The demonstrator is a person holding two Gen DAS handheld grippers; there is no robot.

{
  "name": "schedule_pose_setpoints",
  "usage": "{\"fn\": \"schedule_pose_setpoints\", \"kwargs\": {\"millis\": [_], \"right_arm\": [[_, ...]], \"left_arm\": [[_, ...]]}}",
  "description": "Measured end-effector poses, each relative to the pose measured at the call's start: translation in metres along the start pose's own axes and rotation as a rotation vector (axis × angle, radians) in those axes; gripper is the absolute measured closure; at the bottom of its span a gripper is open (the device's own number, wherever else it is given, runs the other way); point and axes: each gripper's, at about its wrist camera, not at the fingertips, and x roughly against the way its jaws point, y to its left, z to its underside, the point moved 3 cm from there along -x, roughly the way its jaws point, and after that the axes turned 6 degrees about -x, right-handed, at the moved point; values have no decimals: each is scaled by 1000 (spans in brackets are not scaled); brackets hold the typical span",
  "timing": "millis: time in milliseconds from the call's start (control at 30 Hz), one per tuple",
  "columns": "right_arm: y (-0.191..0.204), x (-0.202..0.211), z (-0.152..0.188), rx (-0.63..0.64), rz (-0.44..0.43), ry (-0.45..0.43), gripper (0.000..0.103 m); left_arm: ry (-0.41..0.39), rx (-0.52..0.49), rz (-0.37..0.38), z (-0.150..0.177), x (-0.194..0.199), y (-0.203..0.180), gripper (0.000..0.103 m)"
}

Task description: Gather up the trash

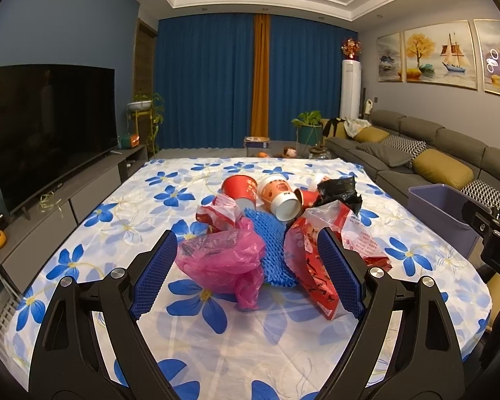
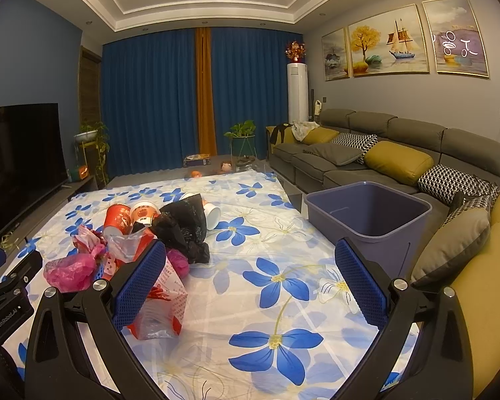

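A trash pile lies mid-table: a pink plastic bag (image 1: 221,260), blue foam netting (image 1: 271,250), a red printed bag (image 1: 316,260), a black bag (image 1: 340,193) and red and orange paper cups (image 1: 276,193). My left gripper (image 1: 246,253) is open, its fingers on either side of the pink bag and netting, just above the cloth. My right gripper (image 2: 250,266) is open and empty over the flowered cloth, to the right of the pile; the red bag (image 2: 163,300) lies by its left finger. A grey-blue bin (image 2: 370,216) stands at the table's right edge.
The table wears a white cloth with blue flowers (image 2: 273,340). A grey sofa with cushions (image 2: 400,163) runs along the right. A TV (image 1: 50,126) on a low cabinet stands left. Blue curtains and potted plants are at the back.
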Motion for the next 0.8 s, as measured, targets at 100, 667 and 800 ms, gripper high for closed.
{"fn": "schedule_pose_setpoints", "kwargs": {"millis": [100, 667, 800], "right_arm": [[0, 0, 1, 1, 0, 2, 5], [0, -3, 3, 2, 4, 8, 6], [0, -3, 4, 3, 5, 8, 6]], "left_arm": [[2, 1, -4, 1, -1, 0, 19], [-3, 8, -2, 1, -5, 1, 19], [-9, -3, -5, 0, -5, -1, 19]]}}
